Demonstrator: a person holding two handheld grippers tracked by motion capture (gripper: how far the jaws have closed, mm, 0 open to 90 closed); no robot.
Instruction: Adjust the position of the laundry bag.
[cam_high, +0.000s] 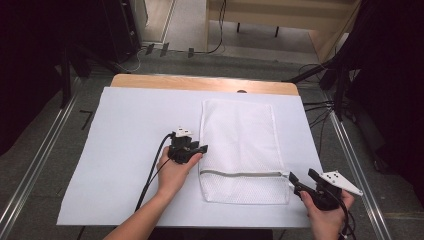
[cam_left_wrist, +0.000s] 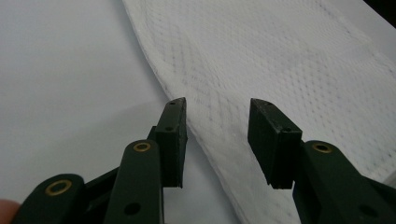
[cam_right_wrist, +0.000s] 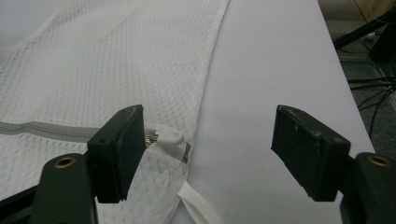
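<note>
A white mesh laundry bag (cam_high: 240, 147) lies flat in the middle of the table, with a grey zipper (cam_high: 240, 174) running across its near end. My left gripper (cam_high: 201, 148) is open at the bag's left edge; in the left gripper view the bag's edge (cam_left_wrist: 224, 70) runs between its jaws. My right gripper (cam_high: 301, 176) is open at the bag's near right corner. In the right gripper view the white zipper pull (cam_right_wrist: 172, 138) and a white strap (cam_right_wrist: 198, 205) lie just beside the left jaw, with the zipper (cam_right_wrist: 42, 129) running off to the left.
A white sheet (cam_high: 130, 150) covers the table, and a strip of bare wood (cam_high: 200, 82) shows at the far edge. Cables (cam_high: 320, 107) and dark stands sit on the floor to the right and behind.
</note>
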